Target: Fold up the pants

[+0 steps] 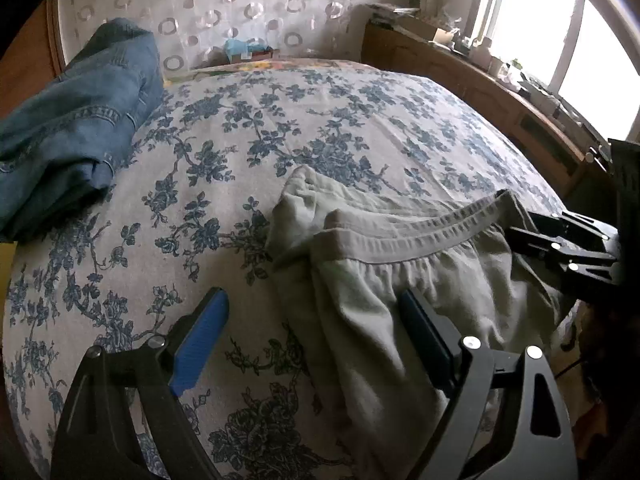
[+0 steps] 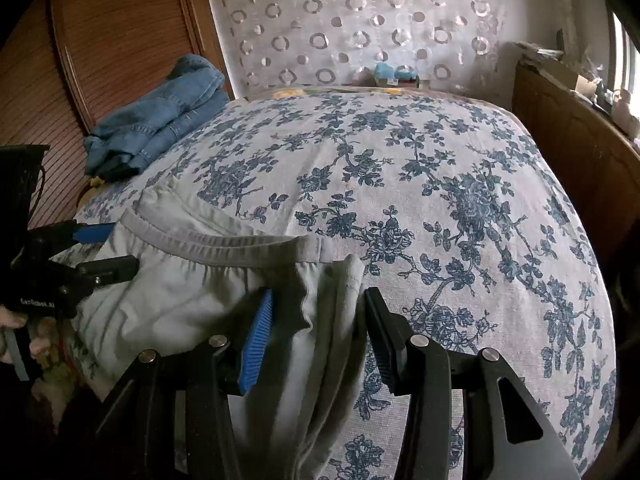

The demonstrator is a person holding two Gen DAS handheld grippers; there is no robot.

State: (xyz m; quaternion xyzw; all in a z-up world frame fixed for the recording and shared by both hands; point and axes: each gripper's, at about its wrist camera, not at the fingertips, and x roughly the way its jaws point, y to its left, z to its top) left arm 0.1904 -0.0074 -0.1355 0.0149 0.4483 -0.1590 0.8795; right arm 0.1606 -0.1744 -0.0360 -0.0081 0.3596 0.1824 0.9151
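Pants (image 1: 400, 280), pale grey-green with an elastic waistband, lie on the near part of the bed (image 1: 280, 128), whose cover is white with blue flowers. On my left wrist view, starting at the left, a pair of folded jeans (image 1: 80, 120) sits at the far left edge of the bed, well apart from the pants. My left tool (image 1: 316, 332) hangs over the left side of the pants with its jaws wide apart; the left finger is above bare cover and the right finger above the cloth, and I see nothing gripped. At the right edge of that view my right tool (image 1: 520, 232) reaches in at the waistband's end.

On my right wrist view, a hand (image 2: 16, 336) holds the left tool at the far left beside the waistband. My right tool (image 2: 320, 332) has its jaws half apart with the bunched right edge of the pants between them; I cannot tell whether the pads press on it.
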